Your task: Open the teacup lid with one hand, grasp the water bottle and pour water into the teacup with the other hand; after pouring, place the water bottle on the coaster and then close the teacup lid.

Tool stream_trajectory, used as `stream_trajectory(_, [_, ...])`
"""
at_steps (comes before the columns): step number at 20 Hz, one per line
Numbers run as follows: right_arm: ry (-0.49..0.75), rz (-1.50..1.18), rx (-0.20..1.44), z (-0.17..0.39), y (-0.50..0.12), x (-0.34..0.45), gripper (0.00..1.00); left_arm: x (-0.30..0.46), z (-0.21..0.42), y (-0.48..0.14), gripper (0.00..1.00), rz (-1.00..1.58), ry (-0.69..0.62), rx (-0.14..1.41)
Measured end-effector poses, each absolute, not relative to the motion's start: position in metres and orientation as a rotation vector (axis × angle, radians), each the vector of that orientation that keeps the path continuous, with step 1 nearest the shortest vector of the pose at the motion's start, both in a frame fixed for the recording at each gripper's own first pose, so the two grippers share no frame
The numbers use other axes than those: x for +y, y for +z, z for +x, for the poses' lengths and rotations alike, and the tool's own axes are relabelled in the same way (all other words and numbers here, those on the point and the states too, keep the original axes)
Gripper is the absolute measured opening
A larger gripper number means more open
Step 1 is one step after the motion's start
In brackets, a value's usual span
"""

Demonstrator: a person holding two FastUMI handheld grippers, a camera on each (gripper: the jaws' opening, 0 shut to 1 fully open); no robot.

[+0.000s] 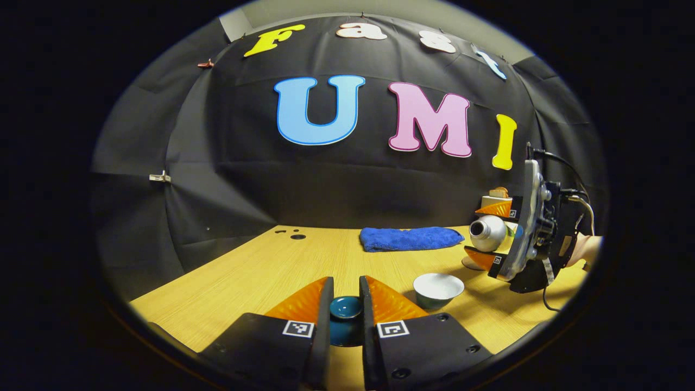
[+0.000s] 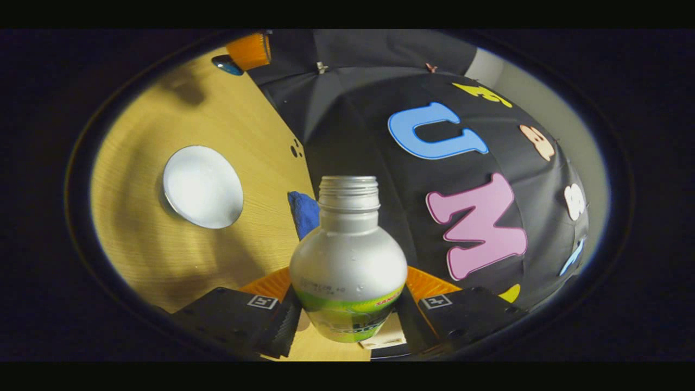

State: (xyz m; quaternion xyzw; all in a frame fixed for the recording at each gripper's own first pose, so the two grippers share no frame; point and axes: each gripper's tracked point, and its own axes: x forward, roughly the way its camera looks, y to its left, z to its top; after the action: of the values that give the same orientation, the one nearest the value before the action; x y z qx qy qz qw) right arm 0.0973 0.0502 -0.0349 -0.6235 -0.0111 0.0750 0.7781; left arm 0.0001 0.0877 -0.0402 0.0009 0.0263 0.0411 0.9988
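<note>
My left gripper (image 1: 346, 282) is shut on the teal teacup lid (image 1: 346, 310), held low over the wooden table (image 1: 260, 271). The uncovered teacup (image 1: 437, 288), white inside, stands just to the right of it. Farther right, my right gripper (image 1: 485, 233) is shut on the silver water bottle (image 1: 488, 232), which lies tipped sideways with its uncapped mouth pointing left, above and beyond the cup. In the right gripper view the bottle (image 2: 347, 255) sits between my right gripper (image 2: 347, 285) fingers, with the teacup (image 2: 202, 186) seen from above at the left. No water stream is visible.
A folded blue towel (image 1: 410, 238) lies at the back of the table, also visible behind the bottle neck (image 2: 304, 213). A pale round coaster (image 1: 469, 263) peeks out under the right gripper. A hand (image 1: 586, 250) holds that gripper. Small holes (image 1: 297, 236) mark the table's far left.
</note>
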Motion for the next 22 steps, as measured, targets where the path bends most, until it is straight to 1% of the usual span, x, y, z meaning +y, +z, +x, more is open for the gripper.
stream_trajectory(5, [0.163, -1.448, -0.024, 0.103, -0.04, 0.045, 0.8, 0.092, -0.001, -0.041, 0.28, 0.003, 0.084, 0.057])
stream_trajectory(9, [0.19, -1.529, -0.028, 0.107, -0.055, 0.054, 0.8, 0.093, -0.003, -0.042, 0.28, 0.001, 0.082, 0.06])
stream_trajectory(15, [0.194, -1.678, -0.085, 0.111, -0.052, 0.06, 0.8, 0.09, -0.005, -0.042, 0.28, -0.007, 0.069, 0.058])
stream_trajectory(22, [0.203, -1.79, -0.122, 0.112, -0.062, 0.063, 0.8, 0.09, -0.007, -0.042, 0.28, -0.009, 0.065, 0.061])
